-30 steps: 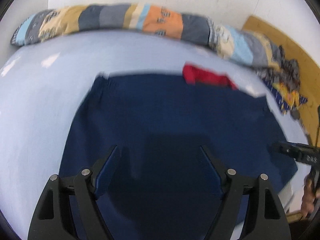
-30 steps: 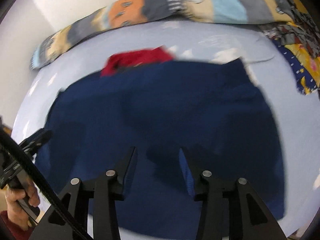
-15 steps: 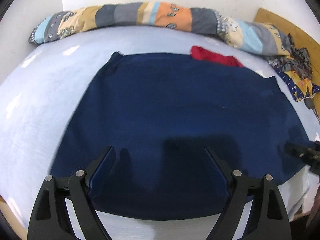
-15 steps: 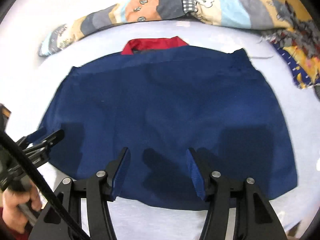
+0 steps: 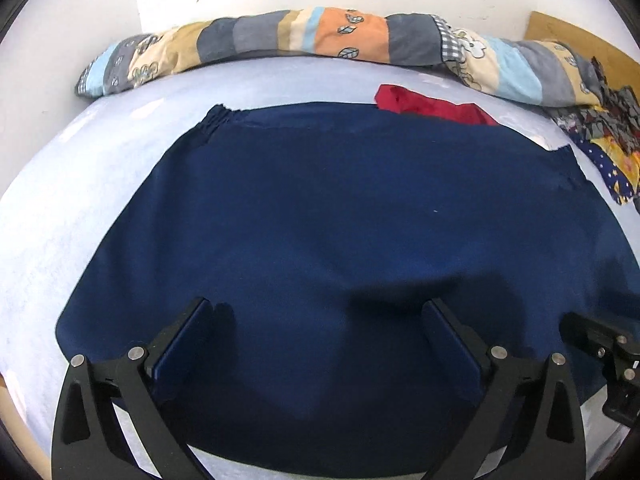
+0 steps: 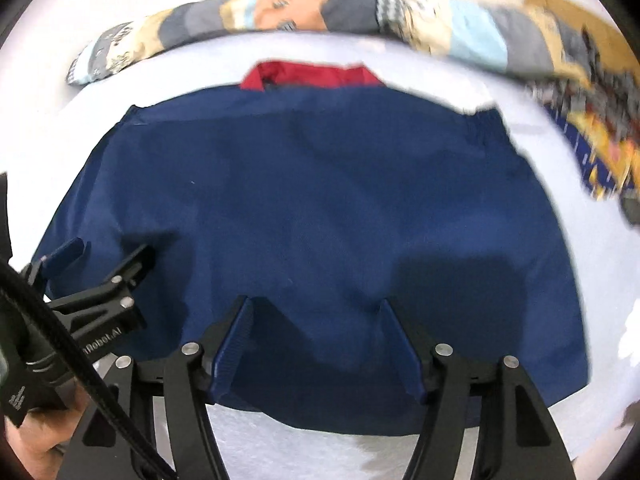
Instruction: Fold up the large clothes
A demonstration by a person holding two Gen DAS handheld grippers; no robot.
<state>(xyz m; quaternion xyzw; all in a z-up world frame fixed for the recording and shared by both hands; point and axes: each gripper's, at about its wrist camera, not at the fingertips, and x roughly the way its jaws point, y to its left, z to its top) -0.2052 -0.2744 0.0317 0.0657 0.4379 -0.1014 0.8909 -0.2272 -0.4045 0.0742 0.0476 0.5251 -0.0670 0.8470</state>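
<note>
Jacket (image 5: 340,232) lies spread flat on bed (image 5: 60,216); left gripper (image 5: 320,344) and right gripper (image 6: 316,344) opening, empty, over near hem. Folding mostly left.

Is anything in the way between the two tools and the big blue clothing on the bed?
No. The left tool and right tool, jaws opening, hang right over the dark blue fabric garment with nothing between.

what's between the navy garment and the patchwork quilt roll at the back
A red garment pokes out from under the navy garment, otherwise bare pale sheet before the quilt roll; clearest in the left wrist view.
</note>
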